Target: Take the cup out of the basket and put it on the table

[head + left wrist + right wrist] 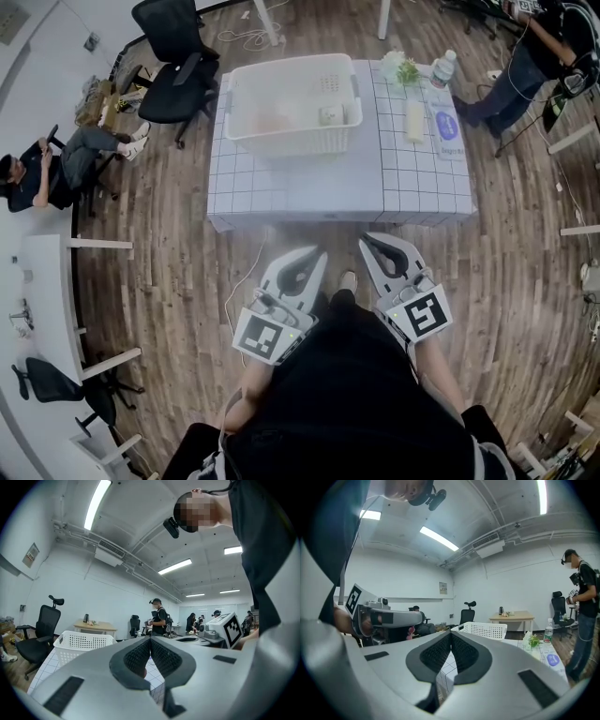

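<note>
wooden floor point(178, 234) surrounds white gridded table point(309, 192) bearing basket point(291, 136).

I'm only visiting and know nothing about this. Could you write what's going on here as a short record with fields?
Table: white grid-patterned table on a wooden floor
Basket: white perforated plastic basket on the table's far part
Cup: small pale cup inside the basket, towards its right
Left gripper: left gripper, jaws shut, empty, short of the table
Right gripper: right gripper, jaws shut, empty, short of the table
Beside basket: clear plastic bottle, small green plant
Stage: cup not yet taken out
</note>
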`<control>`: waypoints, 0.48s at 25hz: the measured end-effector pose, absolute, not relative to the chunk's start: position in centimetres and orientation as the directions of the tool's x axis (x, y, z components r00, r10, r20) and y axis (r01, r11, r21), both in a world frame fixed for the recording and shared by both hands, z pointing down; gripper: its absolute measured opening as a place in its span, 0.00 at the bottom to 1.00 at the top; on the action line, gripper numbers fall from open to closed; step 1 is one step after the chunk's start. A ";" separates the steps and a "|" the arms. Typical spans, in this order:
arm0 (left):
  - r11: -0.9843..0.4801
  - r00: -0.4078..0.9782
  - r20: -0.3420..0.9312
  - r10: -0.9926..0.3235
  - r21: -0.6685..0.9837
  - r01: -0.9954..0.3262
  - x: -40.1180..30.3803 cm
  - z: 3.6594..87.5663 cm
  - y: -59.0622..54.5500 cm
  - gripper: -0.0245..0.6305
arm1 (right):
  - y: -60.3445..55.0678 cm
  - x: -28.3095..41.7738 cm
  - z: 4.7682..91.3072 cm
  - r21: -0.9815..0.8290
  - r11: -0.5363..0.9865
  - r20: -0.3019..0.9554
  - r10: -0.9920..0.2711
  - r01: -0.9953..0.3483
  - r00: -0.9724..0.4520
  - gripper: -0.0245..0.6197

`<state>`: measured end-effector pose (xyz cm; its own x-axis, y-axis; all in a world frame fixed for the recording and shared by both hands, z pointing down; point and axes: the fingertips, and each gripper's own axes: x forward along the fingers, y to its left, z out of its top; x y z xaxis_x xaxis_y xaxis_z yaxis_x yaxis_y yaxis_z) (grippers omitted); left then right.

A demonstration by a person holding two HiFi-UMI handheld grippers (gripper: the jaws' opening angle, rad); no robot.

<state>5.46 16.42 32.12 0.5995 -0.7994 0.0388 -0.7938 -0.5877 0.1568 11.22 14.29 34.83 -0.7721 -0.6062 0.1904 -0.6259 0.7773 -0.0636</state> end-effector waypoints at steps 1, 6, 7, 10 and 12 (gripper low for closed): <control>-0.583 0.596 0.043 -0.802 0.157 -0.797 5.4 32.2 16.4 0.05 | 14.3 11.2 35.0 -0.068 0.781 0.189 -0.601 -0.621 -0.776 0.06; -0.562 0.576 0.061 -0.815 0.162 -0.811 4.9 32.6 15.8 0.05 | 13.8 10.8 35.2 -0.089 0.794 0.176 -0.581 -0.601 -0.795 0.06; -0.560 0.575 0.063 -0.816 0.161 -0.812 4.7 32.6 15.7 0.05 | 13.7 10.7 35.3 -0.090 0.798 0.179 -0.576 -0.597 -0.797 0.06; -0.572 0.586 0.042 -0.810 0.169 -0.803 4.4 32.3 15.3 0.05 | 13.2 10.3 35.3 -0.075 0.800 0.198 -0.574 -0.596 -0.795 0.06; -0.593 0.605 0.014 -0.796 0.177 -0.785 4.2 32.0 15.0 0.05 | 12.4 10.0 35.0 -0.066 0.790 0.204 -0.587 -0.609 -0.783 0.06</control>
<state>4.24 14.96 31.96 0.6049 -0.7962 0.0142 -0.7853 -0.5934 0.1765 9.99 12.45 35.01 -0.7833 -0.5871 0.2044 -0.6094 0.7901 -0.0662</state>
